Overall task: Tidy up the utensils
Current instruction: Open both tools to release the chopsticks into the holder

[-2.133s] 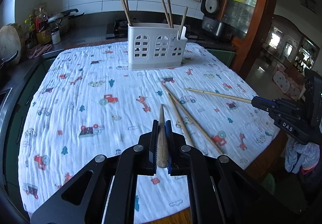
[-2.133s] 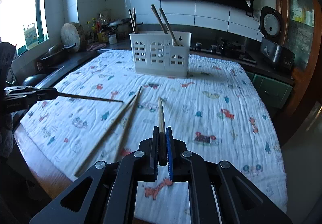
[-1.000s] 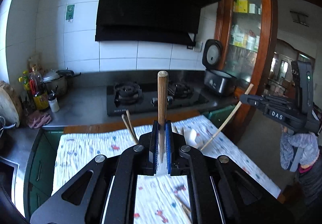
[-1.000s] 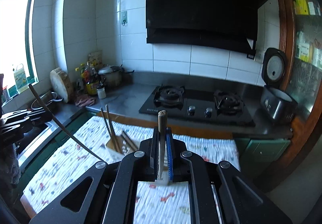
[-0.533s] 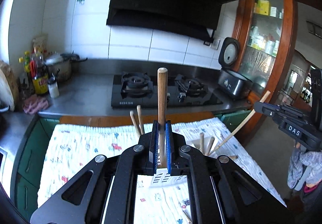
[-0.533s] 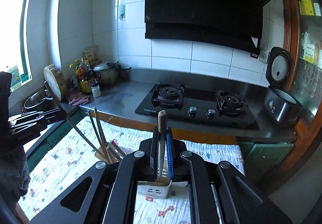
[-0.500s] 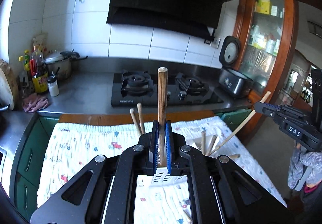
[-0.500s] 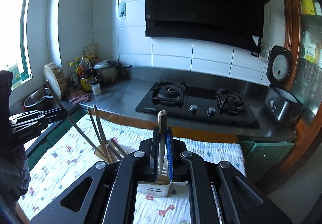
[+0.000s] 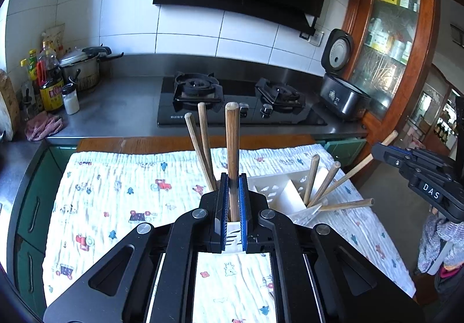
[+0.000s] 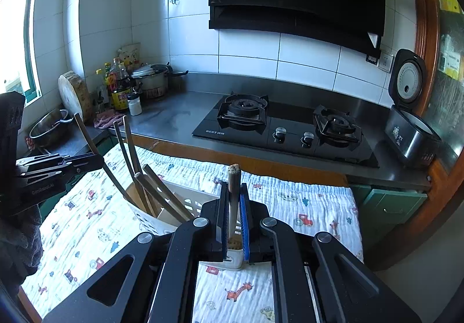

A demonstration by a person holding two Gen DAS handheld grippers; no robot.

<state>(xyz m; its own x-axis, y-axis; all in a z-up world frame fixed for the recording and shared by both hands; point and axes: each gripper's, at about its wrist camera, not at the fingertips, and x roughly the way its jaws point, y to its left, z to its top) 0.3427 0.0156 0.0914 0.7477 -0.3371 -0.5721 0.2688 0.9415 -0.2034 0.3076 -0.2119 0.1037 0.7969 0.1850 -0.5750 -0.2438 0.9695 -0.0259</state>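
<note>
Chopsticks are what I am sorting: each gripper pinches one upright over the white holder, which stands on the cloth-covered desk. My left gripper is pressed together on a thick chopstick, blunt end at twelve o'clock, the lower end hidden between the jaws just above the holder's near compartment. My right gripper likewise clamps its own chopstick, tip down toward a slot directly beneath. I judge both are held vertical so they drop straight into the narrow cells without catching on the dividers. Several sticks already lean in the holder: two at about eleven o'clock of my left gripper, three more toward two o'clock. In the left view my right gripper appears at three o'clock, tilted, its stick angling down toward the holder; in the right view my left gripper shows at nine o'clock in the same attitude. Both hands are pitched steeply downward, wrists above the holder, close together. Whether either tip has entered a cell I cannot tell. I think the next move calls for lowering a little and letting go.
</note>
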